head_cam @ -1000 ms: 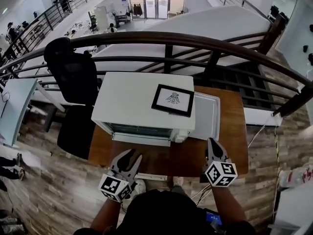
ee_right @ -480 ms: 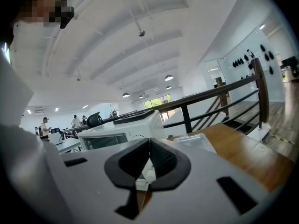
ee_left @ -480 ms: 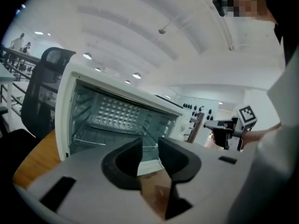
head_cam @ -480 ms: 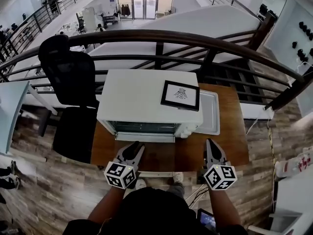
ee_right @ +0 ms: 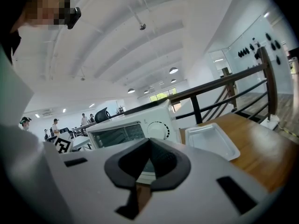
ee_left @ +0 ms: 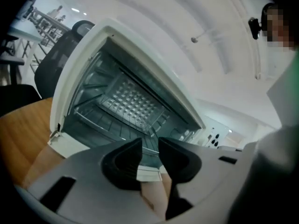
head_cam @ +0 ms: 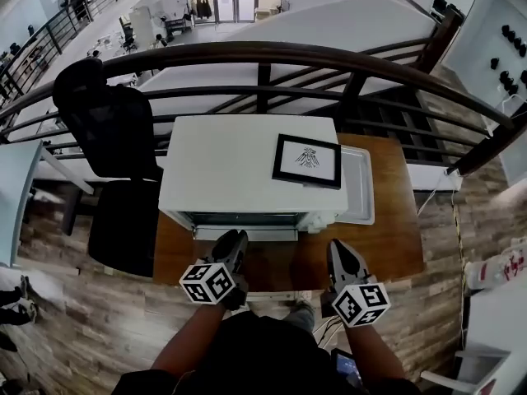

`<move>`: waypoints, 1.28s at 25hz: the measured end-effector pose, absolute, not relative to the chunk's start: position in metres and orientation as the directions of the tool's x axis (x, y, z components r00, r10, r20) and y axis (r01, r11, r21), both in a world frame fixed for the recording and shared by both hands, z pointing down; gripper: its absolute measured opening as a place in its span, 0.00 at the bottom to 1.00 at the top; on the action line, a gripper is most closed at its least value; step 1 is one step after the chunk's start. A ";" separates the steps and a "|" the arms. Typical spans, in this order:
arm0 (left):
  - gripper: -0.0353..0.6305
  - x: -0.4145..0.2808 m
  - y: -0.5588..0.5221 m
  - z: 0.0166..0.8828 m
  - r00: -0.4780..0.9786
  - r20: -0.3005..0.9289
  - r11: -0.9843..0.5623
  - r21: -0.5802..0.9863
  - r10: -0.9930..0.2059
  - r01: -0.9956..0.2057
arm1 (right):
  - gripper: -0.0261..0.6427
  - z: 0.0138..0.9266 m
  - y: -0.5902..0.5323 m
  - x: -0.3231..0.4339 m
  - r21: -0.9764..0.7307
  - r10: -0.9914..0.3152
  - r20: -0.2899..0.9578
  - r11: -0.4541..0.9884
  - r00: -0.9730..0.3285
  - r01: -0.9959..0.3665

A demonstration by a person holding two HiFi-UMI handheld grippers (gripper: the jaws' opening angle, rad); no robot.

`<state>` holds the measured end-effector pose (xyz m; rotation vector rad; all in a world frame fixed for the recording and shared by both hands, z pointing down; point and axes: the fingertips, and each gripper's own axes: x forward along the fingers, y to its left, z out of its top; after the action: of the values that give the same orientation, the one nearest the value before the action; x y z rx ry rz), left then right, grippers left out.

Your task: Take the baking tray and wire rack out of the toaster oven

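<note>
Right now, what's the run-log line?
toaster oven door: closed | left tool: jaws just been closing, apart, door handle seen between them, ungripped | right tool: shut, empty | wire rack: inside

The left gripper [head_cam: 233,239] has come forward from over the near edge of the table [head_cam: 395,245]. Its tips are now just at the near edge of the oven [head_cam: 247,163] front, left of centre. It has rolled too: its marker cube showed one face set like a diamond and now shows two faces side by side. Its jaws, spread wide a second ago, have just been closing to a narrow gap, with nothing between them. The right gripper [head_cam: 338,249] has slid left, from in front of the tray [head_cam: 360,189] to in front of the oven's right corner.
</note>
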<state>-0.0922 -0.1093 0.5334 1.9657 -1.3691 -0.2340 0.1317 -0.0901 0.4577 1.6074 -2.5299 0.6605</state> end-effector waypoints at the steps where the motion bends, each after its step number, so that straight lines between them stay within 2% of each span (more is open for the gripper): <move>1: 0.22 -0.094 -0.112 0.537 0.412 0.241 -0.151 0.678 -0.879 -0.719 | 0.04 0.458 -0.092 0.129 -0.319 -0.837 0.291 0.371 -0.463 -0.872; 6: 0.25 -0.096 -0.129 0.561 0.374 0.217 -0.017 0.846 -0.902 -0.533 | 0.04 0.463 -0.098 0.123 -0.326 -0.803 0.320 0.405 -0.503 -0.854; 13: 0.27 -0.101 -0.157 0.586 0.241 0.202 0.103 0.924 -0.949 -0.368 | 0.04 0.468 -0.088 0.146 -0.325 -0.805 0.356 0.370 -0.475 -0.870; 21: 0.28 -0.101 -0.184 0.604 0.179 0.179 0.144 0.971 -0.967 -0.192 | 0.04 0.478 -0.072 0.188 -0.349 -0.829 0.395 0.263 -0.396 -0.899; 26: 0.28 -0.101 -0.201 0.608 0.182 0.161 0.134 0.979 -0.970 -0.153 | 0.04 0.482 -0.070 0.200 -0.344 -0.825 0.418 0.243 -0.380 -0.907; 28: 0.25 -0.101 -0.206 0.609 0.183 0.155 0.130 0.981 -0.971 -0.141 | 0.04 0.483 -0.071 0.201 -0.341 -0.823 0.426 0.239 -0.376 -0.909; 29: 0.22 -0.100 -0.207 0.609 0.185 0.152 0.128 0.982 -0.971 -0.137 | 0.04 0.483 -0.071 0.202 -0.339 -0.822 0.428 0.240 -0.376 -0.910; 30: 0.12 -0.100 -0.209 0.609 0.186 0.146 0.123 0.983 -0.972 -0.134 | 0.04 0.482 -0.072 0.202 -0.337 -0.822 0.428 0.241 -0.377 -0.910; 32: 0.08 -0.100 -0.211 0.606 0.190 0.127 0.106 0.987 -0.974 -0.118 | 0.04 0.480 -0.074 0.203 -0.334 -0.821 0.427 0.246 -0.378 -0.910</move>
<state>-0.1001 -0.2112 0.6064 1.2859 -1.1914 -0.9248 0.2026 -0.0742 0.4801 1.6476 -2.3449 0.8076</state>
